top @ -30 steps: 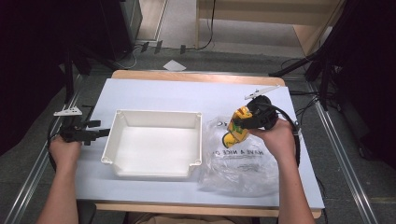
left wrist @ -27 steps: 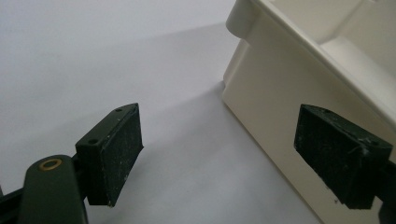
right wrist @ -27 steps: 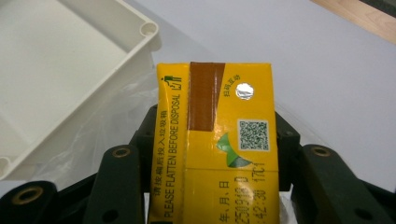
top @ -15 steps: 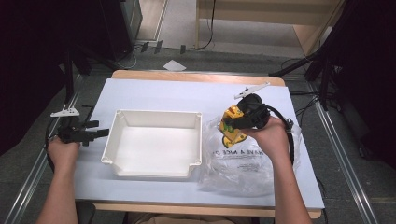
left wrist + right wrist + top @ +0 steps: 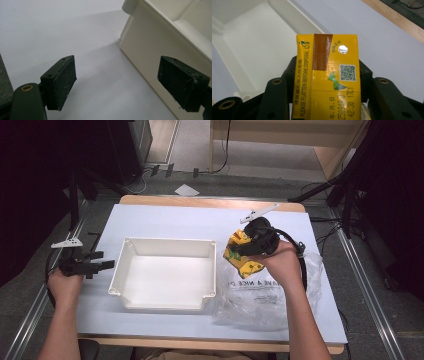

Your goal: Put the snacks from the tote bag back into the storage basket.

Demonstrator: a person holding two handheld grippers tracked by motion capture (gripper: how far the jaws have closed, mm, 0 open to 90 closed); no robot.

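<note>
While gripped: yellow drink carton (image 5: 327, 75), centre of the right gripper view, above the plastic bag (image 5: 265, 295)
Right gripper (image 5: 250, 247): jaws clamped on the carton's sides
Left gripper (image 5: 125, 82): jaws wide apart, holding nothing
White bin (image 5: 165, 270): mid-frame in the high view, beside the left jaws
</note>
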